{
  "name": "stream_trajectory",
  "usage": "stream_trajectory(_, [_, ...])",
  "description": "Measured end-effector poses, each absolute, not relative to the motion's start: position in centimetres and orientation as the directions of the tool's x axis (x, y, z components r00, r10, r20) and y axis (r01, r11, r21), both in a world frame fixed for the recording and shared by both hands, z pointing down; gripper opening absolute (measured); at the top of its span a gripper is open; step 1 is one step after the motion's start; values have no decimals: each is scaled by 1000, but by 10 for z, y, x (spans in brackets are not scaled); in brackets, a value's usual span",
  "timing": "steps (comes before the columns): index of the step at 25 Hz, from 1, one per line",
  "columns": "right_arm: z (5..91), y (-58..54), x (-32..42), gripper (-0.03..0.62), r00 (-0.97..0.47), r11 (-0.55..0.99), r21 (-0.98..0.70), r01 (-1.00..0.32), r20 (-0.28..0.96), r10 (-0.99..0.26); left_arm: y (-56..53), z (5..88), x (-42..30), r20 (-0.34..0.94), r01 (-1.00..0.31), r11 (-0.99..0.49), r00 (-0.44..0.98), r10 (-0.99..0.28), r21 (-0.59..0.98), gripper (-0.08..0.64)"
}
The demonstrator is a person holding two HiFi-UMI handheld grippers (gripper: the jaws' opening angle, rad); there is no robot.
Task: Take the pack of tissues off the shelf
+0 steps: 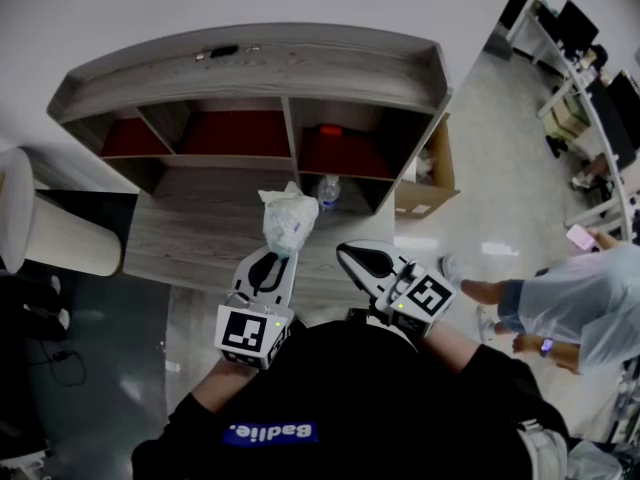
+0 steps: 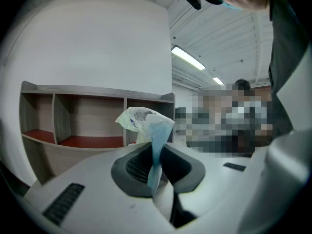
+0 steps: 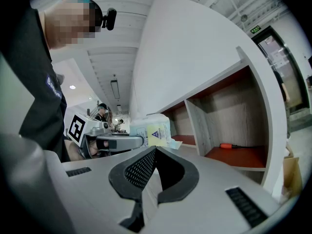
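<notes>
1. The person's black sleeves (image 1: 205,408) are nearest the camera. Each arm carries a gripper held out in front of the body.
2. The left gripper (image 1: 283,258) is closed on the pack (image 1: 288,218). Its jaws pinch only a thin blue edge of the wrapper, and the bulk of the pack stands up above them.
3. The right gripper (image 3: 154,151) is just beside the left one. Its jaws are together with nothing between them, and it does not touch the pack.
4. The pack is in the air in front of the shelf (image 1: 250,63), over its wide lower board. I cannot see it touching the board. I judge that the taking is almost finished and only the carrying away is left.
5. The main risk is the grip. So little film is between the jaws that a quick swing could make it slide out or tear, and the pack would then fall on the board or the floor.
6. The pack is also heavy above the pinch. It may tip over to one side and twist the film loose.
7. The right gripper is close, so a careless move of it could knock the pack.
8. Further back, a screwdriver (image 1: 330,130) lies in the right compartment. What looks like a clear bottle (image 1: 328,190) stands lower down. Both are apart from the pack, so I expect little danger there.
9. Farthest are a box (image 1: 437,183) beside the shelf and another person (image 1: 575,298) at the right. A wide turn to that side could meet them.
</notes>
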State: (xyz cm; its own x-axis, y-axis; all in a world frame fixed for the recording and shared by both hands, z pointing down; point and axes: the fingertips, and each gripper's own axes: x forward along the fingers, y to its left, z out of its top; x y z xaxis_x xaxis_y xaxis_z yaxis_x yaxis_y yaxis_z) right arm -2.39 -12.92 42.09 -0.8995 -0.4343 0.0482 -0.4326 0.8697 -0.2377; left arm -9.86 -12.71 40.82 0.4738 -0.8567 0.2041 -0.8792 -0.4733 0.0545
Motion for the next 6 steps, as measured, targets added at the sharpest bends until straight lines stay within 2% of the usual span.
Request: stream_trajectory(6, [419,-127,-23,26,-902,872,-238,-428,44,-430,-125,406,-99,202,-882,-468,469,-860,51,37])
